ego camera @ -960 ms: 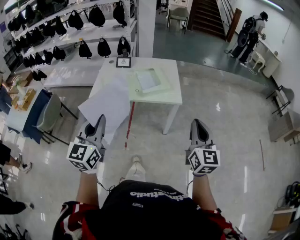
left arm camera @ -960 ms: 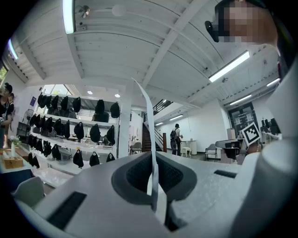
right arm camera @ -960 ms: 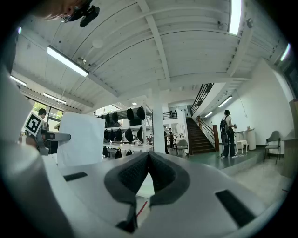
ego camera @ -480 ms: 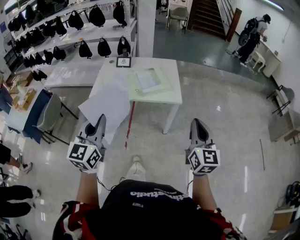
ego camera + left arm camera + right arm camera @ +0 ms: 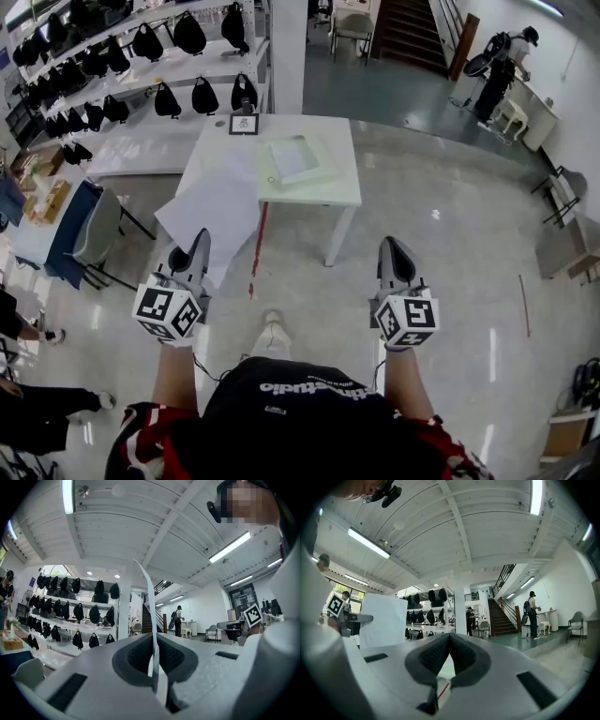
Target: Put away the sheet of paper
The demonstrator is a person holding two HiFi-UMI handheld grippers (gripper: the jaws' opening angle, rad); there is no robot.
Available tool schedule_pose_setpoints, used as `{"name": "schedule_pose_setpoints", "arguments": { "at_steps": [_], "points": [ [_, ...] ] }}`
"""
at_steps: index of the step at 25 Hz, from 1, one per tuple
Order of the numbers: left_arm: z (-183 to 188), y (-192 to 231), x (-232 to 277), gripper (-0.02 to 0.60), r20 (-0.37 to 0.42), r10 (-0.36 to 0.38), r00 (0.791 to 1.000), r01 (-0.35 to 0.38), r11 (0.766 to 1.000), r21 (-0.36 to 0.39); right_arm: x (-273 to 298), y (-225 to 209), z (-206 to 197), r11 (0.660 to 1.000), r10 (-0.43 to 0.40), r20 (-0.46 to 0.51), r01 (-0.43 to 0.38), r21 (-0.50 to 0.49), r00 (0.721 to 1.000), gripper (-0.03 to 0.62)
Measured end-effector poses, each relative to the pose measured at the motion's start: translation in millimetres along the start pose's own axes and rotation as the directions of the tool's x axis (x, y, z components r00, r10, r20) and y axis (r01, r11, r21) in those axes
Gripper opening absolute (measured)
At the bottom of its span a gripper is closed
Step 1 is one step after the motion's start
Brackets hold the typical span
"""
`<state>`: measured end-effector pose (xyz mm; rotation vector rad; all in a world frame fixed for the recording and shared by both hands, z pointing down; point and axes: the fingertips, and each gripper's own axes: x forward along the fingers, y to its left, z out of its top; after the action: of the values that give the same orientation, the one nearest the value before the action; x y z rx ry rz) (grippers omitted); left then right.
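Bystander stepped, paper clamped between left jaws

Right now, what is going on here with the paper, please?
A person stands short of a white table, a gripper in each hand. The left gripper is shut on the near edge of a sheet of paper. The right gripper is shut and empty. The paper is not yet put away.

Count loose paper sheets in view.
1: the sheet of paper, clamped in the left gripper, held out toward the table. The folder lying on it may hide more.
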<state>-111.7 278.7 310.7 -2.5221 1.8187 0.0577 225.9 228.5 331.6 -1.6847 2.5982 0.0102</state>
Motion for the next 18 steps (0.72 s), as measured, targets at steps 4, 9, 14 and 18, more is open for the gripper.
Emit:
{"name": "schedule_pose_setpoints", "arguments": {
  "at_steps": [4, 9, 14, 18],
  "points": [
    [0, -5, -1, 0.005, -0.005, -0.002, 1.0, 0.002, 1.0, 0.0, -5, -2, -1, 1.0, 0.002, -0.007, -0.002, 0.004, 1.0, 0.003],
    [0, -5, -1, 0.005, -0.009, -0.005, 1.0, 0.005, 1.0, 0.004, -5, -3, -3, 1.0, 0.001, -0.008, -0.001, 0.01, 1.0, 0.003],
    [1, 0, 6, 0.005, -0.006, -0.003, 1.0, 0.003, 1.0, 0.003, 5, -4, 0, 1.0, 0.003, -0.008, -0.003, 0.007, 1.0, 0.003],
    [-2, 10, 14, 0.005, -0.005, 0.003, 1.0, -0.003, 1.0, -0.008, 17, -2, -2, 1.0, 0.009, -0.013, -0.009, -0.001, 1.0, 0.003]
  ]
}}
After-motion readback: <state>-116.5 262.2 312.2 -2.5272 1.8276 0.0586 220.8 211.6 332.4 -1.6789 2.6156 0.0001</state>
